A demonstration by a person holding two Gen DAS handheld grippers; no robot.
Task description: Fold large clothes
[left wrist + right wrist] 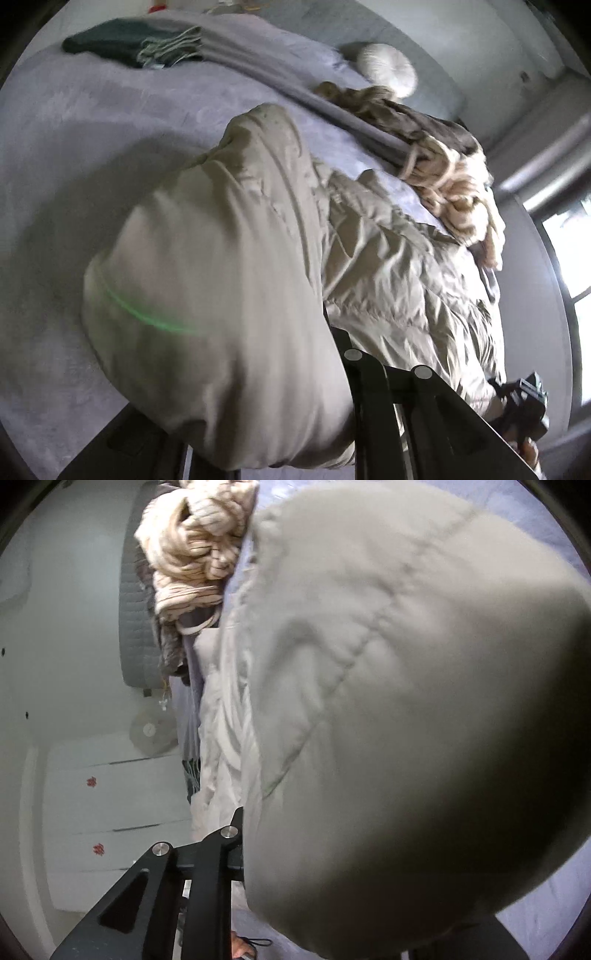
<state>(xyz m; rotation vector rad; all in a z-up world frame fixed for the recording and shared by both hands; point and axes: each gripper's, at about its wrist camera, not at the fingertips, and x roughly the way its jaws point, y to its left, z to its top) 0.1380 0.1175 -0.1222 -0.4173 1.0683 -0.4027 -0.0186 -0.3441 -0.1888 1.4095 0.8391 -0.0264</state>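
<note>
Both the left gripper (332,325) and right gripper (243,823) look clamped on the puffy beige jacket (229,258): light, slippery, springy, so grip seams/hem.

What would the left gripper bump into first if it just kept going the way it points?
Most likely the beige puffy jacket itself: the left gripper is already shut on it, and the bunched fabric fills the view ahead. Beyond lies the lilac bedspread, though depth is hard to judge.

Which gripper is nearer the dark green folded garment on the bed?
Left. The dark green garment lies across the bed ahead of the left gripper; the right wrist view shows only a sliver of it.
</note>
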